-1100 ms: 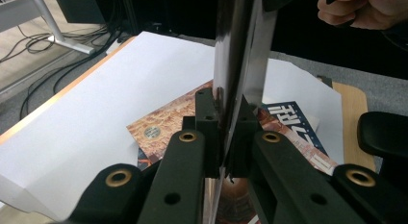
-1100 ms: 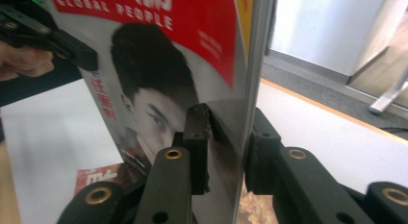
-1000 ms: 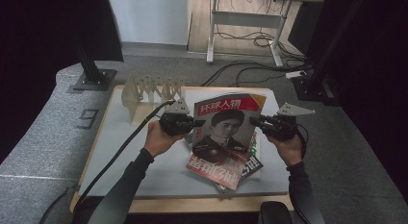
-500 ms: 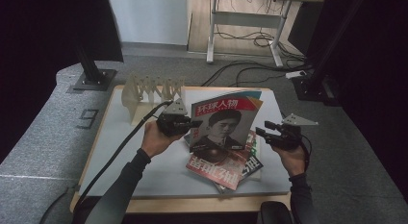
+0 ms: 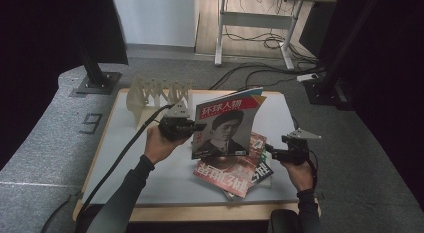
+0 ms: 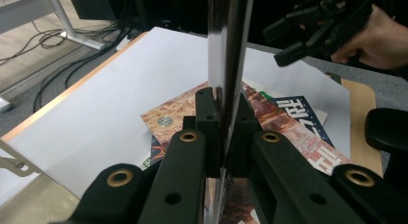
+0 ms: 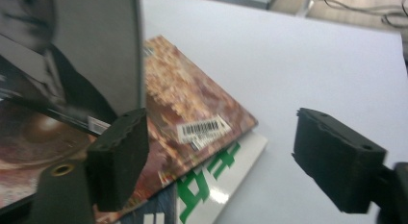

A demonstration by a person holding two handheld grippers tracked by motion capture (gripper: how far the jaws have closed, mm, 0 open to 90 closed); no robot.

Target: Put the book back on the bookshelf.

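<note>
- The person's forearms are coming in from the near edge of the table (image 5: 150, 193), a pale sheet covering its top and a wooden rim showing at the front.
- The right gripper (image 5: 272, 152) is hovering at the near right, just beside the stack of magazines; its jaws have just been opening and are standing wide apart with nothing between them. In the right gripper view the two black pads (image 7: 120, 156) are framing bare table and a corner of the stack.
- The stack is lying flat on the table near the front: a red-brown magazine (image 5: 227, 170) is resting on top, with a barcode label on its cover in the right gripper view, and a magazine with green lettering (image 7: 211, 180) is peeking out underneath it.
- The left gripper (image 5: 196, 127) is sitting a little farther in, at the middle left, its jaws clamped tight on the left edge of the portrait magazine (image 5: 227, 125).
- The portrait magazine is being held up off the stack, standing nearly upright with its cover facing the person and a red title band across the top; its lower edge is hanging just above the red-brown magazine. In the left gripper view its thin edge is rising straight up between the closed jaws.
- A pale slotted rack (image 5: 157, 93) is standing at the far left of the table.
- Beyond the table, cables are trailing over grey floor beneath a desk frame (image 5: 255, 28).
</note>
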